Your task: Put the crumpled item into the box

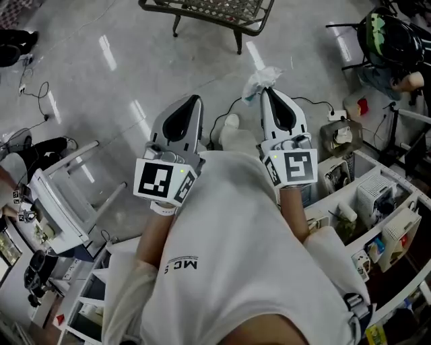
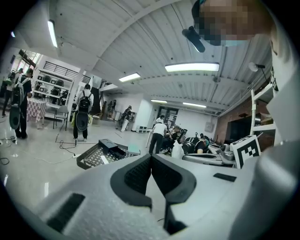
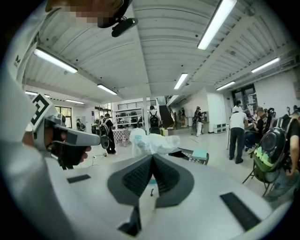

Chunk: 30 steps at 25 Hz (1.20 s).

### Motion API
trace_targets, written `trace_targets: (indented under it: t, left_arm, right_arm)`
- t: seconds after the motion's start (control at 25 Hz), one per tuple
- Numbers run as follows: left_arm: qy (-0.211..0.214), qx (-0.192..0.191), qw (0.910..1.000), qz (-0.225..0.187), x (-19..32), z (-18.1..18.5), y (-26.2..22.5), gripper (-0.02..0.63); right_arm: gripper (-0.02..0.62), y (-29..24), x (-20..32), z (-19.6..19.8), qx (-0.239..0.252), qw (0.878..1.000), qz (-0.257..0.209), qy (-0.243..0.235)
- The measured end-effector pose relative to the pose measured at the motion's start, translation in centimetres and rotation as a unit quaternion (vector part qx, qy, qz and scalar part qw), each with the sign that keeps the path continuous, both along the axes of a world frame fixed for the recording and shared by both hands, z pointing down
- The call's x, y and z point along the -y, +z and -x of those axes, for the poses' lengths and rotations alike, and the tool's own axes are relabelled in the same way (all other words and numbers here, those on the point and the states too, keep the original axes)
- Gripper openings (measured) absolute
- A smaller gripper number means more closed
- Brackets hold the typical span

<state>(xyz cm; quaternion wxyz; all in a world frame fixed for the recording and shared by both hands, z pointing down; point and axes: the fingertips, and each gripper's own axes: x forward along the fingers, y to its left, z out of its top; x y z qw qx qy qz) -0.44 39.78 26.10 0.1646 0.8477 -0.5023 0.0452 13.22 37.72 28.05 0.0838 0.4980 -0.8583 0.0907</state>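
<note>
Right tool holding the crumpled item short of the box. The crumpled item (image 1: pixel 262 77) of pale, translucent film is pinched at the tip of the right tool (image 1: pixel 267 91), whose jaws are closed on it. It is held in the air above the glossy grey floor (image 1: pixel 94 74), apart from the black perforated metal box (image 1: pixel 215 10). In the head view the box is cut off by the upper edge, so only a strip of mesh and two legs show. In the right gripper view the item (image 3: pixel 151 142) bulges above the closed jaws and covers part of the box (image 3: pixel 194 155) behind it, so the contents are hard to make out. The left gripper view gives the box (image 2: pixel 101 154) more fully: a shallow mesh body standing on the floor, with dark objects and one pale flat one inside. The left tool (image 1: pixel 196 101) has its jaws pressed together at the tips with nothing between them. Both tools point forward, away from the person's white shirt (image 1: pixel 236 256), side by side and near each other, with marker cubes facing the head camera. The right gripper view alone shows the left hand (image 3: pixel 70 152) wrapped round its tool's handle. The standing people in the background are too small to describe.
</note>
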Motion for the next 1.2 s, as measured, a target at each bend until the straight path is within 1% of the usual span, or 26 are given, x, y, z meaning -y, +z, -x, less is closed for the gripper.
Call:
trace_targets:
  t: [0.12, 0.24, 0.36, 0.52, 0.64, 0.76, 0.84, 1.0, 1.2]
  left_arm:
    - [-0.008, 0.0, 1.0, 0.003, -0.4, 1.2, 0.1, 0.025]
    - [-0.009, 0.004, 1.0, 0.001, -0.3, 1.1, 0.0, 0.025]
    - [-0.012, 0.006, 0.9999, -0.002, 0.4, 0.1, 0.0, 0.025]
    - [-0.02, 0.003, 0.9998, -0.006, 0.8, -1.4, 0.0, 0.025]
    - [-0.033, 0.002, 0.9994, 0.003, 1.6, -1.9, 0.9, 0.025]
    - [-0.039, 0.001, 0.9992, 0.012, 3.1, -1.8, 1.2, 0.025]
    - [-0.043, 0.0, 0.999, 0.013, 4.9, -1.1, 1.3, 0.025]
    - [-0.043, -0.013, 0.9988, 0.018, 10.1, 0.3, 2.5, 0.025]
    - [-0.024, -0.031, 0.9989, 0.027, 18.9, 1.4, 3.6, 0.025]
  right_arm:
    - [0.017, 0.0, -0.2, 1.1, 0.002, 1.0, -0.001, -0.007]
    - [0.017, -0.7, -0.1, 1.1, 0.007, 1.0, -0.01, -0.015]
    - [0.017, -1.1, 0.3, 0.1, 0.004, 0.999, -0.026, -0.022]
    - [0.017, -0.5, 1.3, -1.9, 0.005, 0.999, -0.029, -0.023]
    - [0.015, -0.9, 2.8, -3.4, 0.014, 0.999, -0.035, -0.016]
    - [0.015, -1.0, 4.6, -3.8, 0.021, 0.999, -0.031, -0.013]
    - [0.015, -0.7, 6.4, -3.2, 0.017, 0.999, -0.027, -0.017]
    - [0.015, 0.3, 11.6, -1.6, 0.005, 1.0, -0.024, -0.019]
    - [0.015, 0.7, 19.2, 0.1, -0.012, 1.0, -0.017, -0.012]
